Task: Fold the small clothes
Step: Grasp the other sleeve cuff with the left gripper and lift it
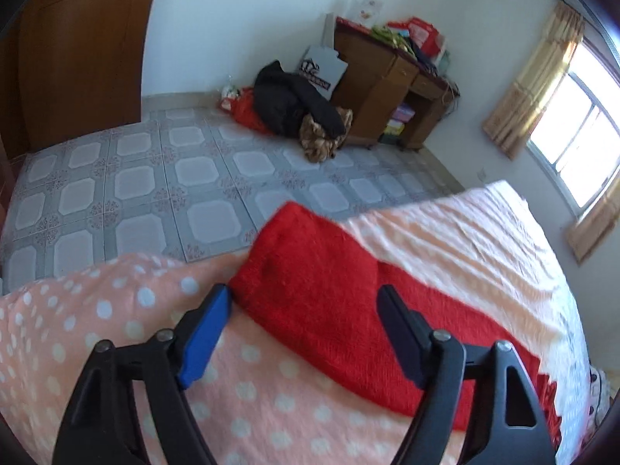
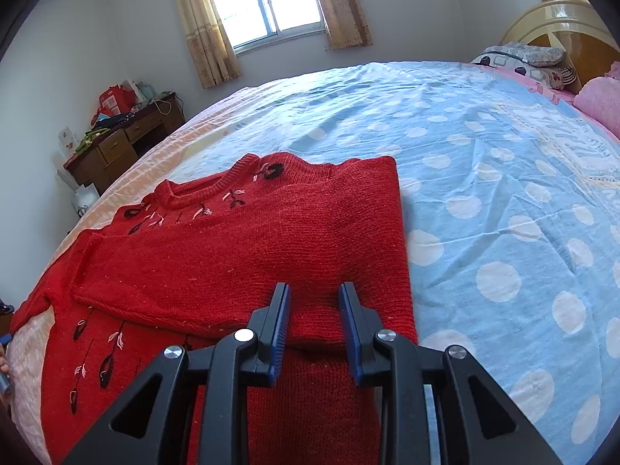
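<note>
Where the right wrist view cuts off at its bottom edge, the lower hem of the red knitted sweater with black and pink embroidery point(image 2: 240, 240) runs out of frame beneath the black linkage, so its full length is not visible. Left view is motion-blurred; knit texture and embroidery cannot be made out there, only a red folded mass point(image 1: 329, 290).

Right view only: round ribbed collar toward the far side, one sleeve folded across the chest, embroidered motifs below the neck and down the front panel, right side edge folded inward along a straight line. Sweater lies flat on the pale blue polka-dot bedsheet point(image 2: 503, 193), near the bed's edge. Pillows point(image 2: 523, 58) sit at the headboard end.

Left view only: patterned grey tiled floor point(image 1: 155, 193), dark clothes pile point(image 1: 298, 104) beside a brown wooden desk point(image 1: 387, 85). Sheet reads peach-pink with white dots here.

Left gripper point(image 1: 304, 296): jaws spread wide, straddling the sweater's folded corner, nothing clamped. Whether either finger touches the fabric cannot be told.

Right gripper point(image 2: 314, 294): jaws parted, a raised ridge of sweater fabric between the blue pads point(image 2: 283, 317), not pinched tight.
</note>
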